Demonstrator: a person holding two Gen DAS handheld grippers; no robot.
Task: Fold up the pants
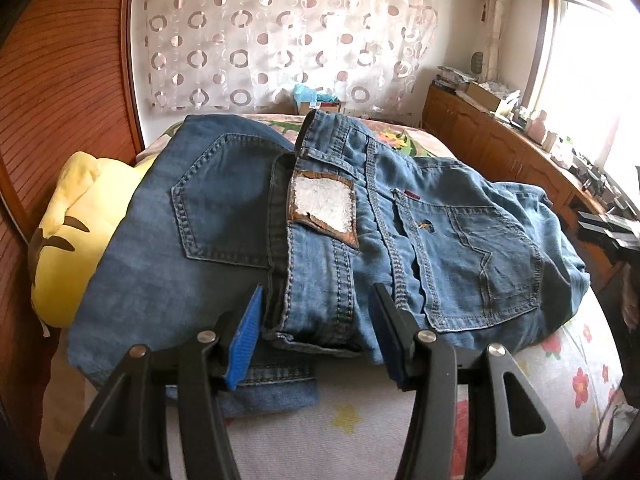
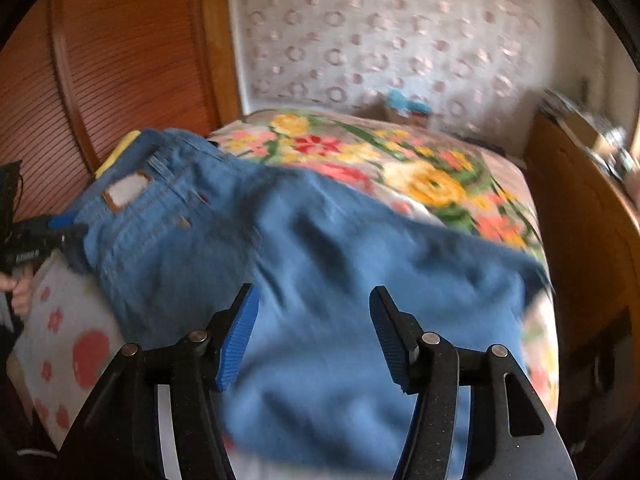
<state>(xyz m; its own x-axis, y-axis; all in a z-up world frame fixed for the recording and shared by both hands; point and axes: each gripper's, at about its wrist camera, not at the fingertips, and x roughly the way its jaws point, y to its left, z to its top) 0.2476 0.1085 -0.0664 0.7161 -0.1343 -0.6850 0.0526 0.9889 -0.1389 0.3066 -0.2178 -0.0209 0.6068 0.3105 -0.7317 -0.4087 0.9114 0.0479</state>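
Note:
Blue jeans (image 1: pixel 460 240) lie bunched on the bed, back side up, with a white and brown waist patch (image 1: pixel 324 204) and back pockets showing. My left gripper (image 1: pixel 318 312) is open just above the near waistband fold, which lies between its blue pads (image 1: pixel 244 336) without being pressed. In the right wrist view, which is blurred, the jeans (image 2: pixel 320 248) spread across the bed, and my right gripper (image 2: pixel 314 312) hangs open over the leg fabric with nothing pinched. The left gripper (image 2: pixel 48 236) shows at the waist end, with a hand below it.
The bed has a flowered sheet (image 2: pixel 420 176). A yellow pillow (image 1: pixel 76 232) lies under the jeans' left end. Slatted wooden panels (image 1: pixel 60 80) stand at the left. A wooden cabinet (image 1: pixel 500 144) crowded with small items runs along the right under a window.

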